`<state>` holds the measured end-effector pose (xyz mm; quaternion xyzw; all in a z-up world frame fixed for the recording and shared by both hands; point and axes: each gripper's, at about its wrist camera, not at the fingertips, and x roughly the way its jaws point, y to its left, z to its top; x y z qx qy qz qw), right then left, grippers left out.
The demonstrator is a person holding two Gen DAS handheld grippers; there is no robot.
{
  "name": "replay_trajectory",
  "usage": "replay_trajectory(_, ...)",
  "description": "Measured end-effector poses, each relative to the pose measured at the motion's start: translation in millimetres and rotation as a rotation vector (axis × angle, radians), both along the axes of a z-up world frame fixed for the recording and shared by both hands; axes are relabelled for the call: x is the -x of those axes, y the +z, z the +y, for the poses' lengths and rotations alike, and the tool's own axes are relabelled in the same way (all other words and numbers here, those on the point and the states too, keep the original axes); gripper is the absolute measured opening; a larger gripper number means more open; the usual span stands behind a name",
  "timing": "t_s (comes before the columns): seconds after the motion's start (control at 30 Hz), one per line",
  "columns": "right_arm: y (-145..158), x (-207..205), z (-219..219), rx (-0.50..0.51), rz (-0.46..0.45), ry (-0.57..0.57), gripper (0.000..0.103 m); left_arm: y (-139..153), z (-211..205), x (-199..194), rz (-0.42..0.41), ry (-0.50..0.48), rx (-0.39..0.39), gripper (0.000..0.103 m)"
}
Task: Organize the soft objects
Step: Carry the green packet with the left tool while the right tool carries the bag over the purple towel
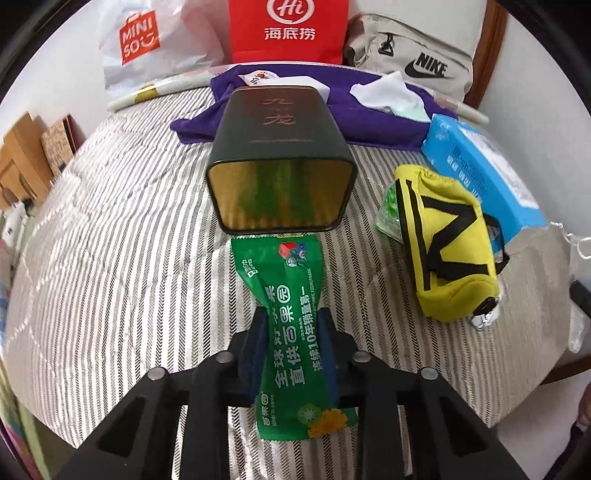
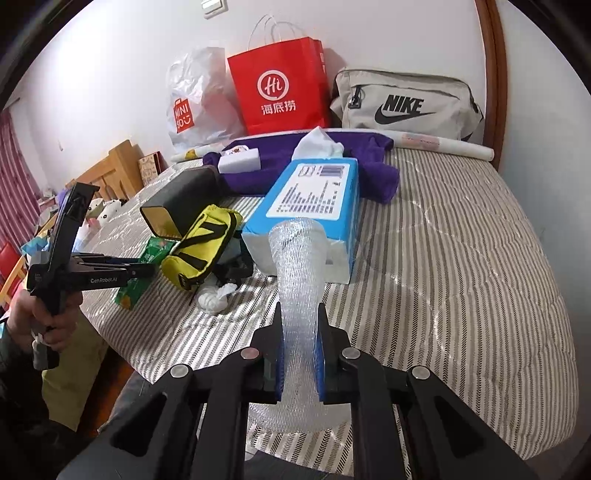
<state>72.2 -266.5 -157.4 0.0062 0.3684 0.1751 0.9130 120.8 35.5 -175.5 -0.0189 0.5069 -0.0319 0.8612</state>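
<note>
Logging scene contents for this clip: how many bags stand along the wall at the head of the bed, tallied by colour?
White plastic: 1, the Miniso bag
Red paper: 1, the Haidilao bag
Beige fabric: 1, the Nike bag
Total: 3

The green packet (image 1: 295, 325) is pinched at its middle, so the print there is hidden behind the blue pads (image 1: 258, 354), and its far tip runs into the open mouth of the dark tin (image 1: 280, 162), whose depths show only a blurred green reflection. Right of the tin, the yellow pouch (image 1: 450, 251) covers most of a crumpled green wrapper (image 1: 388, 210) and the near corner of the blue tissue pack (image 1: 476, 166). Behind the tin, the red paper bag (image 1: 288, 31) is cut off by the top edge in the left wrist view, and the fine print on the tissue pack's label (image 2: 314, 192) is too small to read.
</note>
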Motion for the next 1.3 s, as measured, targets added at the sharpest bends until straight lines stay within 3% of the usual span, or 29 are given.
replay_trajectory(0.17, 15, 1, 3, 0.019, -0.032, -0.003, 0.013, 13, 13, 6, -0.026, 0.007, 0.061, 0.023)
replay_trajectory(0.67, 62, -31, 18, 0.041, -0.081, -0.016, 0.013, 72, 31, 2, -0.135, 0.016, 0.08, 0.023)
replay_trajectory(0.87, 79, -55, 24, 0.037, -0.091, -0.017, 0.013, 87, 41, -17, -0.143, 0.025, 0.118, 0.023)
replay_trajectory(1.3, 95, -130, 32, 0.023, -0.059, -0.052, 0.013, 110, 41, -89, -0.162, 0.009, 0.117, 0.023)
